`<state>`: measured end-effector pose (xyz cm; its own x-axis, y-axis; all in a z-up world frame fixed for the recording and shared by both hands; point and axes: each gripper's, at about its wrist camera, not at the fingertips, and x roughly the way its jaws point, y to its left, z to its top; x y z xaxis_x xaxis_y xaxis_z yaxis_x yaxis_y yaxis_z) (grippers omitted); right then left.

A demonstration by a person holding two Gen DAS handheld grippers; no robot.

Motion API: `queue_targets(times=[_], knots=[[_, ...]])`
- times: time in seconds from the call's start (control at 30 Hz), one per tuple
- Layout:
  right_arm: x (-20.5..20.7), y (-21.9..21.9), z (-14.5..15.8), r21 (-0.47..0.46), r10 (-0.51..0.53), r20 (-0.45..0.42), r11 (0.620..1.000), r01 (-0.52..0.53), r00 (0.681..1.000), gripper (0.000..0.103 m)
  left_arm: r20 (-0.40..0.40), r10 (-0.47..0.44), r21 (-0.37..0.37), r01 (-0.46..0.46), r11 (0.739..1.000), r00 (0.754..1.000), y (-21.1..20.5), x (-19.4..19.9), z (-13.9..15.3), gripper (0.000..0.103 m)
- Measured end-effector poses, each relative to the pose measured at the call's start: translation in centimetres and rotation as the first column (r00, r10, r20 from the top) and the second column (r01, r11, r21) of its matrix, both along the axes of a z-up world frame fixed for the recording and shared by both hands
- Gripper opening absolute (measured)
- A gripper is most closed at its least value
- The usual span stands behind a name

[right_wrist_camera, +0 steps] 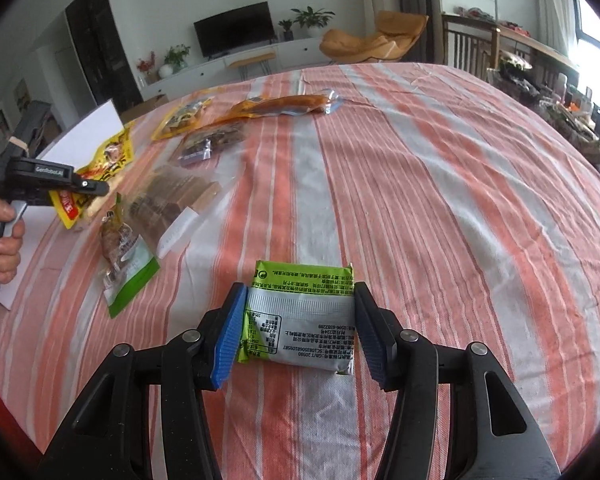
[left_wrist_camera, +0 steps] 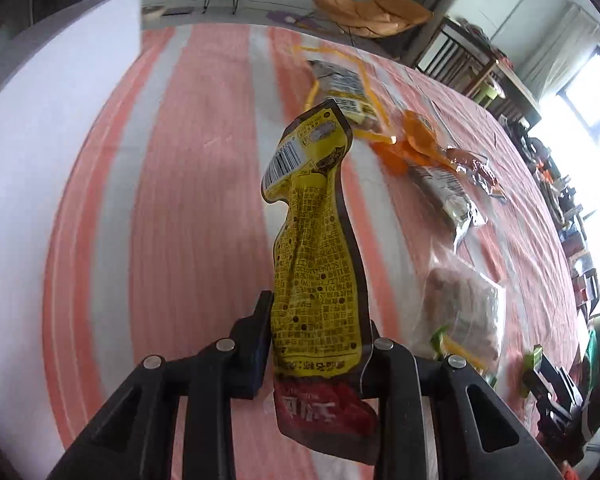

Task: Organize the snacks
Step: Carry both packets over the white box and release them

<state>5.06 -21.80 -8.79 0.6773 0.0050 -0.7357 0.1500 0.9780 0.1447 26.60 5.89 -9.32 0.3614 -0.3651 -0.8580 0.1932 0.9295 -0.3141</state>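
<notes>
1. The yellow pouch (left_wrist_camera: pixel 318 240) is clamped near its red lower end between the fingers of the left gripper (left_wrist_camera: pixel 320 344); it is lifted clear of the striped cloth (left_wrist_camera: pixel 188 200).
2. Its long axis is seen running straight out from the fingers, away from the camera, with the barcode end farthest and bending slightly to the left.
3. The green packet (right_wrist_camera: pixel 302 316) is held by its two short sides in the right gripper (right_wrist_camera: pixel 298 330); both pads are pressed against it, and it appears to rest on or just above the cloth (right_wrist_camera: pixel 420 200).
4. Its long axis lies across the fingers, from one pad to the other.
5. The row of loose snacks, among them the brown wafer pack (right_wrist_camera: pixel 172 200) and the green-edged bag (right_wrist_camera: pixel 126 268), lies to the left of the right gripper and well apart from it.
6. The left gripper (right_wrist_camera: pixel 80 188) is judged the nearer to that row, being just beside it; placing the pouch there would call for a short move, the packet a longer one.
</notes>
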Motion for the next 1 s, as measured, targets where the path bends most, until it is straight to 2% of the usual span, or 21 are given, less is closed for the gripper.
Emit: queue_targets(times=[0.13,0.2,0.23,0.27,0.33,0.37,0.4,0.43,0.57,0.7,0.77,0.83,0.93,1.0], knots=[[-0.1,-0.1,0.0,0.011,-0.007,0.005,1.000,0.007,1.000,0.055,0.033,0.032,-0.116,-0.028,0.993,0.999,2.7,-3.2,0.3,0.029],[-0.2,-0.4,0.1,0.028,-0.019,0.011,0.999,0.018,1.000,0.056,0.027,0.035,-0.205,-0.029,0.978,0.999,3.7,-4.4,0.3,0.030],[-0.3,-0.6,0.1,0.037,-0.026,0.013,0.999,0.026,1.000,0.056,0.010,0.031,-0.224,-0.028,0.974,0.999,3.9,-4.7,0.2,0.031],[-0.3,-0.7,0.1,0.045,-0.030,0.012,0.999,0.029,0.999,0.056,-0.004,0.028,-0.220,-0.028,0.975,1.000,4.0,-4.9,0.0,0.037],[-0.2,-0.7,0.0,0.045,-0.030,0.010,0.999,0.030,0.999,0.056,0.006,0.030,-0.167,-0.028,0.986,1.000,3.9,-5.2,-0.4,0.039],[-0.2,-0.6,0.0,0.037,-0.030,0.009,0.999,0.029,1.000,0.056,0.010,0.036,-0.162,-0.034,0.986,0.999,3.9,-5.3,-0.5,0.038],[-0.1,-0.3,0.0,0.022,-0.027,0.006,0.999,0.027,1.000,0.056,0.002,0.046,-0.176,-0.045,0.983,0.999,4.0,-5.4,-0.8,0.022],[-0.1,-0.1,0.0,0.014,-0.022,0.006,1.000,0.022,1.000,0.056,-0.015,0.063,-0.185,-0.065,0.981,0.998,4.2,-5.4,-1.1,0.019],[-0.3,-0.4,0.1,0.021,-0.026,0.014,0.999,0.026,1.000,0.055,0.024,0.109,-0.181,-0.102,0.978,0.994,4.8,-6.6,-0.6,0.019],[-1.0,-1.5,0.9,0.141,-0.048,0.029,0.989,0.044,0.998,0.055,0.091,0.122,-0.261,-0.095,0.961,0.988,5.4,-9.2,2.7,0.019],[-0.9,-0.8,2.2,0.166,-0.020,0.043,0.986,0.013,0.999,0.055,0.132,0.133,-0.320,-0.084,0.944,0.982,6.4,-10.8,5.1,0.019],[-0.2,1.3,4.5,0.179,0.046,0.070,0.982,-0.058,0.997,0.055,0.171,0.166,-0.344,-0.098,0.934,0.971,8.8,-11.9,7.8,0.019],[2.2,6.2,8.2,0.204,0.187,0.113,0.957,-0.207,0.976,0.055,0.211,0.236,-0.317,-0.162,0.935,0.948,14.0,-12.6,11.1,0.019],[4.7,11.0,11.0,0.242,0.299,0.153,0.913,-0.329,0.942,0.055,0.244,0.298,-0.233,-0.242,0.942,0.923,17.6,-12.7,12.6,0.019]])
